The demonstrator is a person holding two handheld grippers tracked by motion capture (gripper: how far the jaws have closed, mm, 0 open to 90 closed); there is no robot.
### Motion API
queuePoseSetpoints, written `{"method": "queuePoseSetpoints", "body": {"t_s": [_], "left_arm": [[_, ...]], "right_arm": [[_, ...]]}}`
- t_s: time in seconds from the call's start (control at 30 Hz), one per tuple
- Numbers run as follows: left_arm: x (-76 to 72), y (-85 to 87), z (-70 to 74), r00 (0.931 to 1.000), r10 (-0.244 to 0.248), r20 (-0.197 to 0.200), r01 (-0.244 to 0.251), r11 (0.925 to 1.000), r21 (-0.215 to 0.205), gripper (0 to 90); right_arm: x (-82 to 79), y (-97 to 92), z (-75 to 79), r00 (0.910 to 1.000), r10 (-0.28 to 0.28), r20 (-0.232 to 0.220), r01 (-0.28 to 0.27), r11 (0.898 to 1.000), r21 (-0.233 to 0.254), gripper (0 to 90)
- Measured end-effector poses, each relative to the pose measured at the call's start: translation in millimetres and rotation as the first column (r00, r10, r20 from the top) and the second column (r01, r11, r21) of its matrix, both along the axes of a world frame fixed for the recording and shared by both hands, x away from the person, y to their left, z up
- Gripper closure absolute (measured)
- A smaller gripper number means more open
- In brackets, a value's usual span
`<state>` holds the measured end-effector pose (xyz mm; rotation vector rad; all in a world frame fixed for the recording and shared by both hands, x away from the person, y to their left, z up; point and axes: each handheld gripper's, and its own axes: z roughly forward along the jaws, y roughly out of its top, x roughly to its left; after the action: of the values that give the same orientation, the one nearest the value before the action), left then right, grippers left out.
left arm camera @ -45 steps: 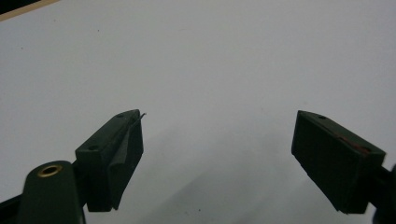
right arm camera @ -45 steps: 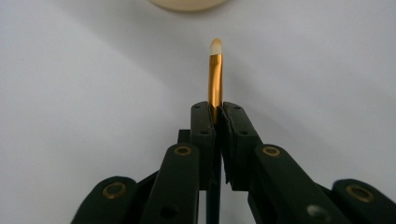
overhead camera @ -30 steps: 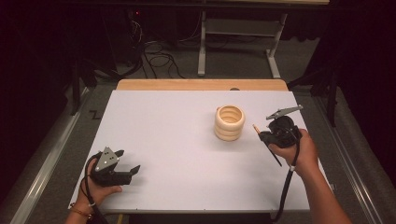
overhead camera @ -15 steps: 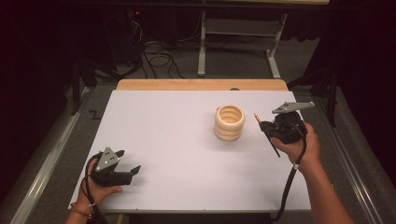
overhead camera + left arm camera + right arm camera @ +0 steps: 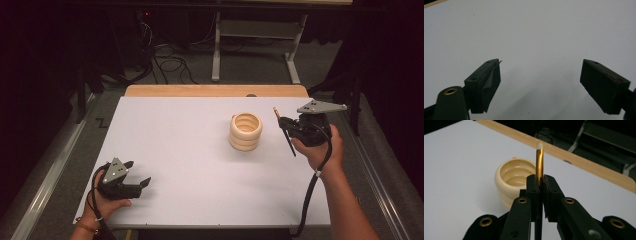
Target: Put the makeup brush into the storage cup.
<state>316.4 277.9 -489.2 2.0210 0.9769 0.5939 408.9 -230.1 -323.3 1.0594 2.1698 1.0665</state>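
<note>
Pencil (image 5: 539,162) stands clamped upright in our right tool (image 5: 286,122), just right of the ringed cup (image 5: 246,131); our left tool (image 5: 142,183) rests gaping, empty, well apart.

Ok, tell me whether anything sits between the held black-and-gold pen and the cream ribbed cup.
Nothing visible does. The right gripper is shut on the black-and-gold pen, and bare white table separates it from the open-topped cream ribbed cup. The left gripper rests far off.

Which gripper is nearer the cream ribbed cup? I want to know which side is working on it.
Right. The right gripper, holding a pen, is just beside the cup; the left gripper rests far off near the table's front edge.
</note>
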Motion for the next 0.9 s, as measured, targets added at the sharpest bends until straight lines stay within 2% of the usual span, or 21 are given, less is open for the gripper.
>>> {"method": "queuePoseSetpoints", "body": {"t_s": [0.23, 0.27, 0.4, 0.63, 0.87, 0.9], "left_arm": [[0.5, -0.6, -0.8, 1.0, 0.0, -0.004, 0.0, 1.0, 0.002, 17.6], [0.6, -0.8, -1.0, 1.0, -0.001, -0.006, 0.001, 1.0, 0.002, 17.6], [0.6, -1.2, -1.4, 1.0, -0.001, -0.007, 0.001, 1.0, 0.002, 17.6], [0.8, -0.9, -1.7, 1.0, -0.002, -0.008, 0.002, 1.0, 0.005, 17.5], [0.8, -0.8, -1.8, 1.0, -0.003, -0.008, 0.003, 1.0, 0.005, 17.6], [0.8, -1.0, -1.9, 1.0, -0.003, -0.008, 0.003, 1.0, 0.004, 17.5]], "right_arm": [[4.3, 2.3, 8.3, 0.9985, 0.006, 0.054, -0.007, 0.999, 0.032, 85.1], [5.8, 4.1, 10.8, 0.9975, -0.003, 0.071, 0.0, 0.999, 0.05, 85.0], [12.3, 6.1, 12.3, 0.9962, 0.018, 0.086, -0.024, 0.997, 0.076, 85.0], [20.8, 13.0, 14.3, 0.994, 0.011, 0.109, -0.024, 0.993, 0.115, 85.1], [28.2, 16.3, 17.3, 0.9911, 0.019, 0.132, -0.036, 0.991, 0.128, 85.0], [30.0, 17.3, 16.9, 0.9901, 0.012, 0.14, -0.032, 0.989, 0.142, 85.1]]}}
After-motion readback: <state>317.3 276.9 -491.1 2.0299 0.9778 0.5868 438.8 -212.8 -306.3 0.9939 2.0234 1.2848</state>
